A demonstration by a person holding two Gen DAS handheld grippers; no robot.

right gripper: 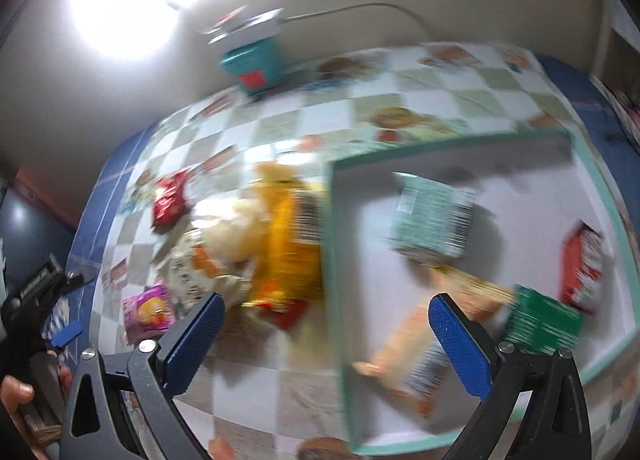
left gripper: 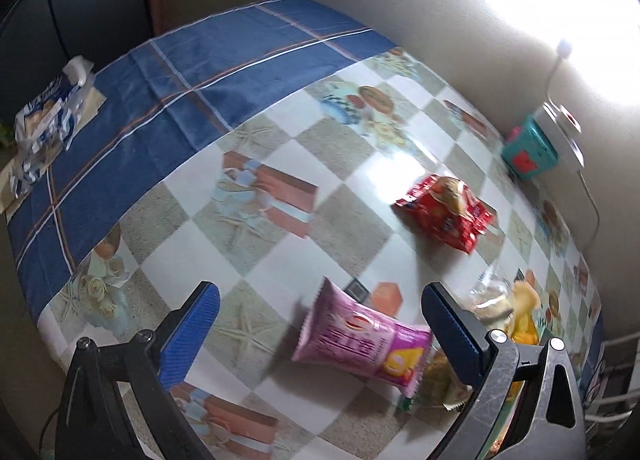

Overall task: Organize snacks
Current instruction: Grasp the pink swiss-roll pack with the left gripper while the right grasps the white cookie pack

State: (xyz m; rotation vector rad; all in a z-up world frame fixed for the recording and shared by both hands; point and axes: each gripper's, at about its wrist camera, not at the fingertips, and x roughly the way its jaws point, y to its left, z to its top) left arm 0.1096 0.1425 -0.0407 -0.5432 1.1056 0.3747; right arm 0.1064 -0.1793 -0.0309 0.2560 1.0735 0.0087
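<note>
The left tool (left gripper: 320,324) is seen with its blue pads spread wide above the checkered worktop (left gripper: 280,163); nothing is pinched, though a pink snack packet (left gripper: 360,344) lies on the cloth in the gap between the pads, touched by neither. A red snack packet (left gripper: 446,213) is found farther off on the worktop, well apart from the pink one, and a heap of yellow and pale packets (left gripper: 508,312) is partly hidden behind the right-hand pad. A teal box (left gripper: 528,147) is set near the wall, and a blue-and-white wrapper (left gripper: 48,115) rests at the far corner on the blue border of the cloth. The right tool (right gripper: 326,326) is likewise shown spread and empty, held over the edge of a shallow tray with a mint-green rim (right gripper: 600,179). Inside the tray a pale green packet (right gripper: 434,215), a dark green packet (right gripper: 546,320), a red packet (right gripper: 582,268) and a long peach-coloured packet (right gripper: 412,344) are seen, much blurred. Just outside the tray's left wall a yellow packet (right gripper: 294,244) is piled with paler ones, with the pink and red packets beyond. At the left edge of that view a person's hand (right gripper: 16,392) is seen.
</note>
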